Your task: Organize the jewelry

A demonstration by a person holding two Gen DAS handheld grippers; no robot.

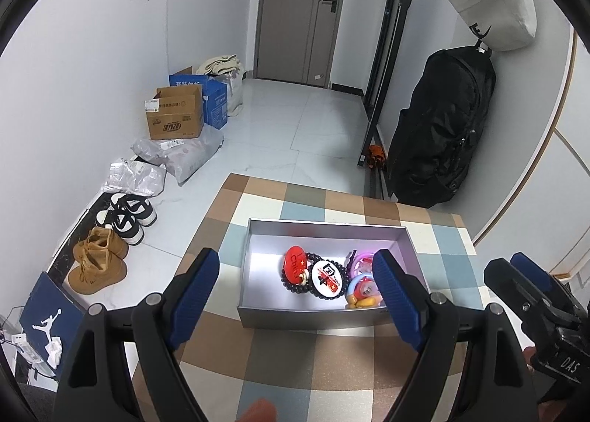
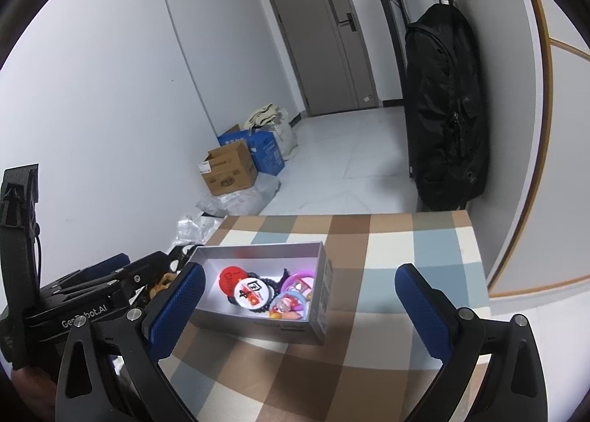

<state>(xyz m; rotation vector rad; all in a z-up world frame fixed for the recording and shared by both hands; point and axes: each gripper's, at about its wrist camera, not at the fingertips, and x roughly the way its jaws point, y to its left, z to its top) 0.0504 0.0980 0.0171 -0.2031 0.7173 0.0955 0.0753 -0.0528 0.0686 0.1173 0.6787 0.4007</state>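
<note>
A silver open box (image 1: pixel 328 229) (image 2: pixel 321 296) stands on the checkered table. Inside lie a red round badge (image 1: pixel 295 262) (image 2: pixel 229 279), a white round badge (image 1: pixel 327 279) (image 2: pixel 251 292), a dark bead bracelet (image 1: pixel 315 257) (image 2: pixel 272 279), and pink and blue rings (image 1: pixel 360 283) (image 2: pixel 295 293). My left gripper (image 1: pixel 295 267) is open and empty, held above the box's near side. My right gripper (image 2: pixel 300 283) is open and empty, held just right of and behind the box; it also shows at the right edge of the left wrist view (image 1: pixel 527 274).
The checkered tablecloth (image 1: pixel 295 355) (image 2: pixel 387 256) covers the table. On the floor at the left are shoes (image 1: pixel 110 237), parcels and cardboard boxes (image 1: pixel 177 116). A black bag (image 1: pixel 442 127) (image 2: pixel 442 108) hangs at the right wall. A door (image 1: pixel 302 9) is at the back.
</note>
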